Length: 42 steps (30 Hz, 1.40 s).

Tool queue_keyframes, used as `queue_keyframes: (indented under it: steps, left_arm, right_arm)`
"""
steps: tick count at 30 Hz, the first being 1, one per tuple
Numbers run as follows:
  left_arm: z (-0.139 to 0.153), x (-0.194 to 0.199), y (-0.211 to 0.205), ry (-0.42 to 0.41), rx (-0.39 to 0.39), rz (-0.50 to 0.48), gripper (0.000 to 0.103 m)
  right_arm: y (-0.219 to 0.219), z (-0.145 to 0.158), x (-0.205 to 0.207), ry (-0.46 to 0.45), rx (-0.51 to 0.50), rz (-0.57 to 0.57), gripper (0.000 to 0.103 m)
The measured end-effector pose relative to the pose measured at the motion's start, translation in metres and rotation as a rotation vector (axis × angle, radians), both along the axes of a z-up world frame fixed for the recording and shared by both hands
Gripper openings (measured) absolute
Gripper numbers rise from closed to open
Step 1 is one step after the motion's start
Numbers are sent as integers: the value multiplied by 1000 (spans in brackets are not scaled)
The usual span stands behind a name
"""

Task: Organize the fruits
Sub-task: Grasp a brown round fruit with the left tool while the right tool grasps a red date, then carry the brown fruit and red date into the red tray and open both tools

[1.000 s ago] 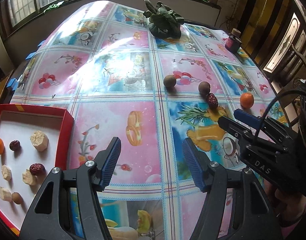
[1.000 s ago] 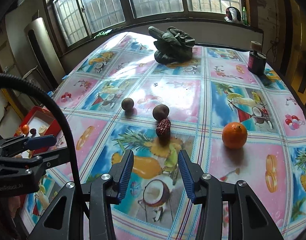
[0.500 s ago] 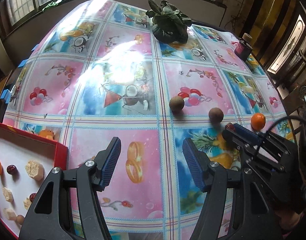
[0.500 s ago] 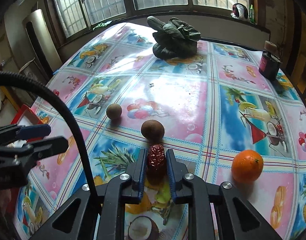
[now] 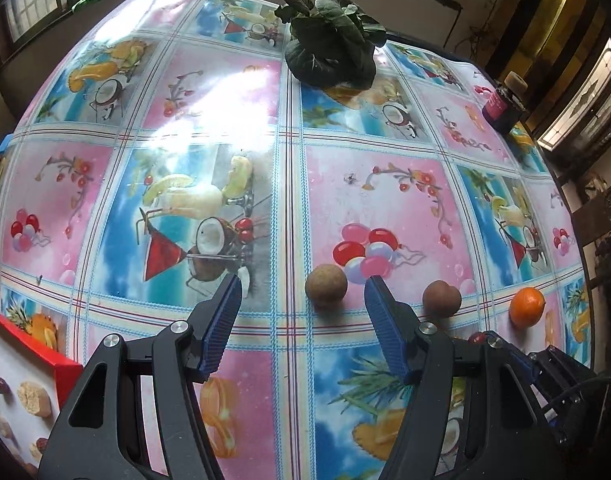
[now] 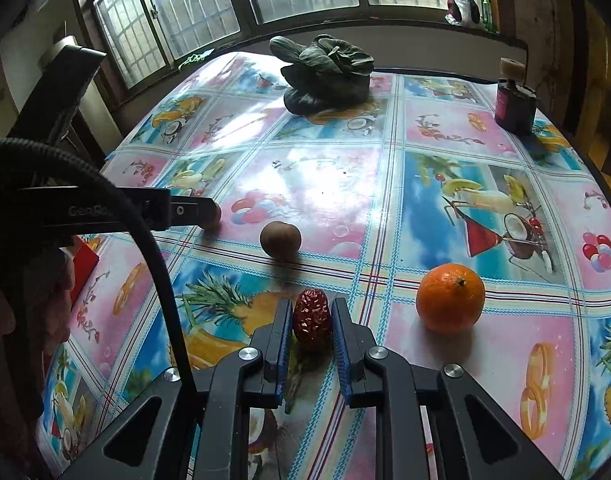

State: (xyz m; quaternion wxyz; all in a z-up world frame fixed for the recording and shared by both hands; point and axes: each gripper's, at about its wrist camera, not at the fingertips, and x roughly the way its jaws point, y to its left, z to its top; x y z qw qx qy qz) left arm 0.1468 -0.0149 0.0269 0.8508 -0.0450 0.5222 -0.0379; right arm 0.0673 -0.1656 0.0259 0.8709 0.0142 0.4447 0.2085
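Since a second ago the right gripper (image 6: pixel 311 320) has closed its jaws from wide apart onto the red date (image 6: pixel 311 318), which then lay free on the tablecloth (image 6: pixel 329 184) ahead of it; now both blue pads press the date's sides and it stands upright between them. Meanwhile the left gripper (image 5: pixel 301 300) has travelled across the table, away from the red tray (image 5: pixel 67 372), which has slid to the lower left corner of its view. Its jaws stand about half open and hold nothing. A round brown fruit (image 5: pixel 326 285) lies on the cloth between its fingertips, nearer the right-hand one, and touches neither pad. A second brown fruit (image 5: pixel 441 298) rests just beyond that finger, and the orange (image 5: pixel 527 307) sits farther right. From the right wrist, the orange (image 6: pixel 450 298) lies near the held date, off to its right.
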Motion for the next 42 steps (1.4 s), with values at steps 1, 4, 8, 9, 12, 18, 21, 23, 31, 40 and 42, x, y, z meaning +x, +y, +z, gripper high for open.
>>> queue_keyframes:
  steps: [1, 4, 8, 9, 12, 18, 21, 23, 31, 40, 42]
  left_arm:
    - [-1, 1, -1, 2, 1, 1, 64]
    - [-5, 4, -2, 6, -8, 2, 64]
    - [-8, 4, -4, -10, -1, -6, 64]
    - [-8, 4, -4, -13, 1, -8, 64]
    - [-8, 6, -4, -29, 24, -3, 42]
    - [-7, 1, 2, -23, 9, -4, 21]
    - [-5, -10, 7, -16, -4, -7, 21]
    - [-2, -21, 10, -21, 1, -9, 21]
    - [11, -79, 24, -53, 27, -35, 21]
    - [10, -152, 33, -70, 54, -61, 21]
    - [11, -164, 36, -81, 64, -51, 21]
  right_arm:
    - [0, 0, 0, 1, 3, 1, 19]
    - [0, 0, 0, 2, 3, 5, 19]
    - [0, 0, 0, 0, 2, 9, 19]
    - [0, 0, 0, 0, 2, 9, 19]
    - [0, 0, 1, 0, 5, 11, 19]
    - [0, 0, 1, 2, 6, 19, 19]
    - [0, 1, -1, 7, 17, 21, 19]
    - [2, 3, -4, 13, 32, 25, 19]
    - [25, 15, -34, -13, 21, 60, 19]
    - [37, 22, -88, -25, 72, 67, 19]
    - [40, 24, -100, -27, 82, 72, 19]
